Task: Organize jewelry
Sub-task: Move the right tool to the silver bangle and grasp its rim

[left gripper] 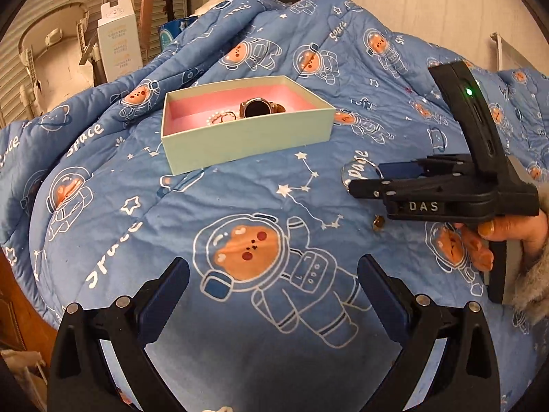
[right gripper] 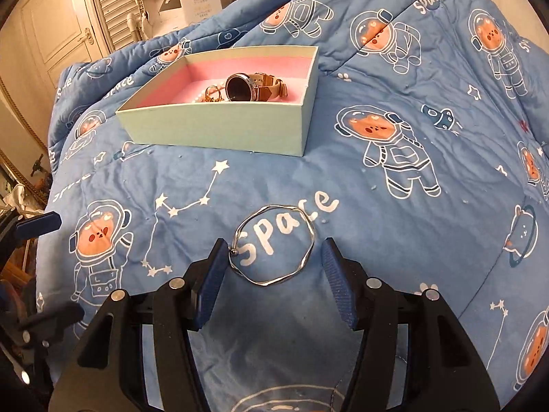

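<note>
Now right claw (right gripper: pixel 272 276) spread wide, straddling silver bangle (right gripper: pixel 274 245) on quilt (right gripper: pixel 394 240).

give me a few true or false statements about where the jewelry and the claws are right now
1. The silver bangle lies on the blanket, between the fingers of the open right claw. True.
2. The watch lies on the blanket outside the box. False: it sits inside the box.
3. The left claw is shut on a ring. False: it is open and holds nothing.
4. The box has a pink lining. True.
5. A small gold piece lies on the blanket near the right claw. True.
</note>
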Motion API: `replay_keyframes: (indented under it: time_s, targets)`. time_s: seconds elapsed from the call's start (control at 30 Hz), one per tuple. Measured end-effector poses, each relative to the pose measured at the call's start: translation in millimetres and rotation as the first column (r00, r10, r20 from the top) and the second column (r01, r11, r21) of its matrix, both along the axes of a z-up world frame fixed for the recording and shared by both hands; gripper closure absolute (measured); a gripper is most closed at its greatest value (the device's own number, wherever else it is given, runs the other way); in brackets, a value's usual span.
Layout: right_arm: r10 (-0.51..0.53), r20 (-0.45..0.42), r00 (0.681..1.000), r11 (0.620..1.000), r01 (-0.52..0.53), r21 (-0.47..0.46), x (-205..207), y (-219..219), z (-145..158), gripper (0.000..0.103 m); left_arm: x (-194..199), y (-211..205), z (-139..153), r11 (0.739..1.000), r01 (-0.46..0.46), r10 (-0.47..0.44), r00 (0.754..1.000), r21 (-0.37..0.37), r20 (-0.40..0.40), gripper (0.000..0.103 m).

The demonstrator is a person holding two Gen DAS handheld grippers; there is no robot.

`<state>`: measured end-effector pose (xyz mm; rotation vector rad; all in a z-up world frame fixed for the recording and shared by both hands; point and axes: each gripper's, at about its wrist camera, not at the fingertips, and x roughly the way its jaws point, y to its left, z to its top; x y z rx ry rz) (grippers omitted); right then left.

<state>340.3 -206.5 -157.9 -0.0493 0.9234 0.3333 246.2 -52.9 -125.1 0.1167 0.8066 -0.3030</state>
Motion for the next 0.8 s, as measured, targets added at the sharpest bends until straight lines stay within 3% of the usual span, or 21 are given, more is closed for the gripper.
replay_keyframes:
  time_s: [0.17, 0.43, 0.7, 0.8]
  targets:
    - [0.027, 0.029, 0.999, 0.997, -0.025, -0.073, -3, 9, -3, 0.047, 3, -17, -7, 0.999, 0.03, -0.029, 0.999, 0.028, -0.03, 0.007]
    - [0.04, 0.03, 0.999, 0.998, -0.038, -0.043, -4, 2, -2, 0.048, 8, -37, -5, 0.997, 0.067, -0.066, 0.998, 0.046, -0.025, 0.011]
    - [-0.016, 0.037, 0.999, 1.0, 0.016, -0.019, -11, -22, 7, 0.048, 15, -52, -10, 0.991, 0.128, -0.125, 0.991, 0.047, -0.055, 0.046]
    - [-0.049, 0.024, 0.999, 0.999, 0.049, -0.011, -15, -36, 5, 0.048, 20, -62, -13, 0.987, 0.156, -0.153, 0.985, 0.036, -0.078, 0.052]
